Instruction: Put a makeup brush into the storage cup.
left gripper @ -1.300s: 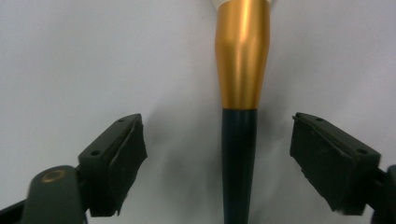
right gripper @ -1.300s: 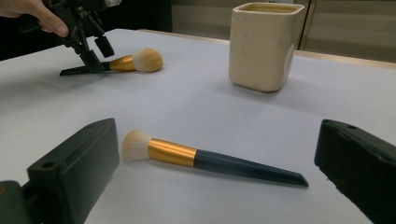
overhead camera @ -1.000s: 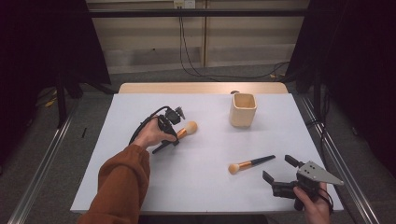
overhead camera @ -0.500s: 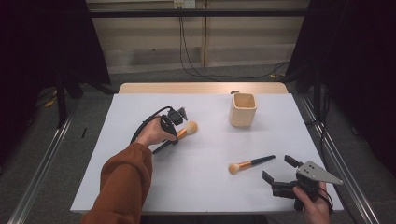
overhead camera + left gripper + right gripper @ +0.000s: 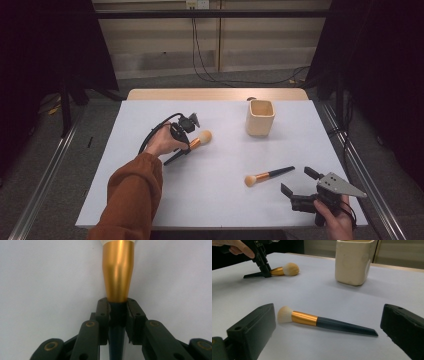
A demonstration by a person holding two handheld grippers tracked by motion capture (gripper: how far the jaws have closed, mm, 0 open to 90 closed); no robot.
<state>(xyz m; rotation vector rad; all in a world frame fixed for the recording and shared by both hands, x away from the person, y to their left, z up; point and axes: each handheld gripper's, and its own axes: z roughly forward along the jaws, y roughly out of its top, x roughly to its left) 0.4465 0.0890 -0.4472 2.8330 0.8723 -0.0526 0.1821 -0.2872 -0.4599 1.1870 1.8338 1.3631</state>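
Left gripper view: left gripper [image 5: 117, 315] fingers [image 5: 103, 315] have just been closing and now pinch the held brush [image 5: 118, 272] on its dark handle, right behind the gold ferrule, bristles out ahead. Risk: the handle tapers, so lifting could let it slide or pivot nose-down, and the tail looks to be resting on the surface [image 5: 225, 150].

High view adds the cup [image 5: 260, 117], well beyond and to the side of those fingers. Right gripper view: right gripper [image 5: 324, 327] fingers spread, holding nothing, second brush [image 5: 322, 322] lying between and just ahead; a careless close would knock it.
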